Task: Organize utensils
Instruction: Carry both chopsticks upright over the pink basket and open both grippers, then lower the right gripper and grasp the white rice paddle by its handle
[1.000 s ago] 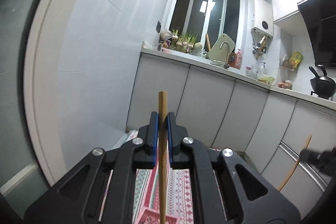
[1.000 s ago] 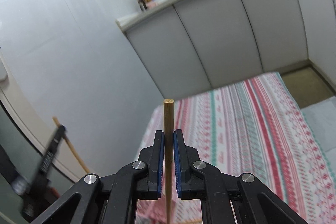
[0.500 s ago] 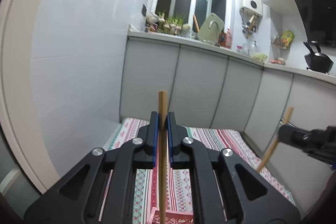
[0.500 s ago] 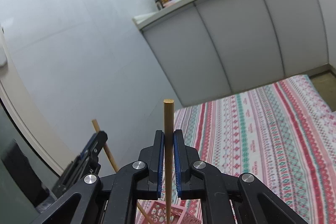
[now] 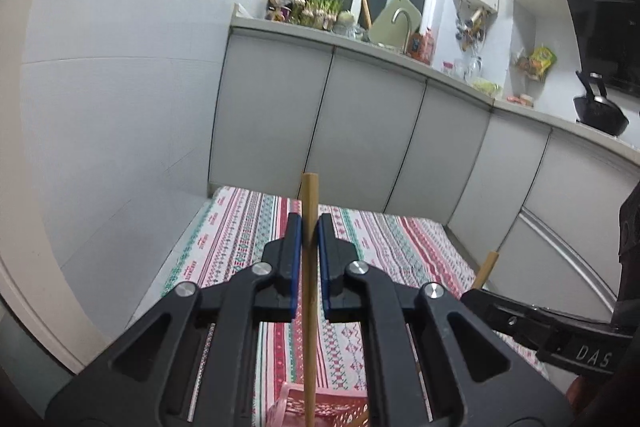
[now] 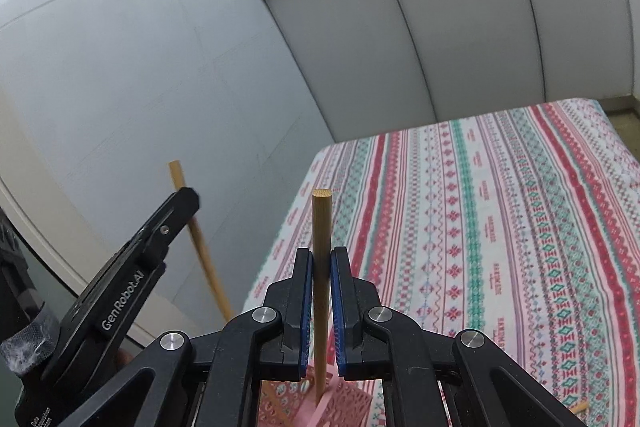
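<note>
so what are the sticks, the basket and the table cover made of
Sticks: likely bamboo or wood; matte tan, with speckled grain on the cut end. Basket: probably pink plastic, with a cut-out lattice wall and slight sheen. Table cover: looks like woven or printed cloth, matte, with striped patterns draping over the edge.

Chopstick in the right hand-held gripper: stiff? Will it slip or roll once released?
The chopstick probably handles as stiff: it stands straight above and below the right hand-held gripper. Likely light, being thin wood. Its round end suggests it may roll on the striped tablecloth, and being pinched at one narrow spot, it could pivot between the pads.
</note>
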`<state>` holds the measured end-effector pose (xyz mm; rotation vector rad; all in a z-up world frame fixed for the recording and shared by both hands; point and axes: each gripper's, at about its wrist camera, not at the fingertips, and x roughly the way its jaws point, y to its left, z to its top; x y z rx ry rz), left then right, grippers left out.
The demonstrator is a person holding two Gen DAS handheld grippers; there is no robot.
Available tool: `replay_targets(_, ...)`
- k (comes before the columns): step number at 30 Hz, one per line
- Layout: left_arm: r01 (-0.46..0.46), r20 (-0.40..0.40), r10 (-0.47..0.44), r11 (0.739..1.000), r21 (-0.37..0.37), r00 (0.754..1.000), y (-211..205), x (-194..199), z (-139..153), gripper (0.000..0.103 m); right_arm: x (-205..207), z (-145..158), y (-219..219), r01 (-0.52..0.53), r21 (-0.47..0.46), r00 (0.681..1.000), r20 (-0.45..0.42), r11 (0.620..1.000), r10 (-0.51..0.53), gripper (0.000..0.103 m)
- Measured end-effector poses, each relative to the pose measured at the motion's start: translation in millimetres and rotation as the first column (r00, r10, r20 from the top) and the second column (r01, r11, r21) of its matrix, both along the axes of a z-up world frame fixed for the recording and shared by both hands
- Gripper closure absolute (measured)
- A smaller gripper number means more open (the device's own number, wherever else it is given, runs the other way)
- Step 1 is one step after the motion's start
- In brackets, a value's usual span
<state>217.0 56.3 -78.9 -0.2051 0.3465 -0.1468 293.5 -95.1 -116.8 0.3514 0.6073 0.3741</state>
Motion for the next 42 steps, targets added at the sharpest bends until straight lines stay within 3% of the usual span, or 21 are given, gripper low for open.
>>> replay_targets(8,0.033,-0.075,-0.032,0.999,0.006,0.997,-2.6,0.3,1.2,0.09,2.6,-3.4,7.4,-0.03,-0.024,0.999,-0.026,0.999,0.029,0.095)
replay_targets(17,0.012,-0.15,-0.014,1.0,-0.016,0.989,6.5,-2.6,10.1,0.056,6.5,-6.8,3.7,-0.023,0.027,0.998,-0.061,0.999,0.025,0.09)
replay_targets(21,0.012,-0.184,-0.011,1.0,0.004,0.983,5.8,-8.2,13.7,0.045,3.6,-2.6,-4.8,-0.003,0.049,0.998,-0.059,0.999,0.006,0.066)
replay_targets(27,-0.001,-0.248,0.003,1.0,0.01,0.969,8.7,-18.0,18.2,0.035,-11.7,12.6,-17.7,0.013,0.035,0.999,-0.046,0.999,-0.011,0.055)
replay_targets(34,-0.033,-0.376,0.027,0.999,-0.008,0.926,17.6,-34.4,13.4,0.02,-39.6,23.0,-40.1,0.028,-0.07,0.996,-0.083,0.997,-0.034,0.042)
replay_targets(42,-0.002,-0.509,0.016,1.0,0.027,0.861,12.5,-58.8,-4.5,0.014,-70.8,12.6,-72.0,0.042,-0.151,0.983,-0.171,0.988,-0.068,0.031)
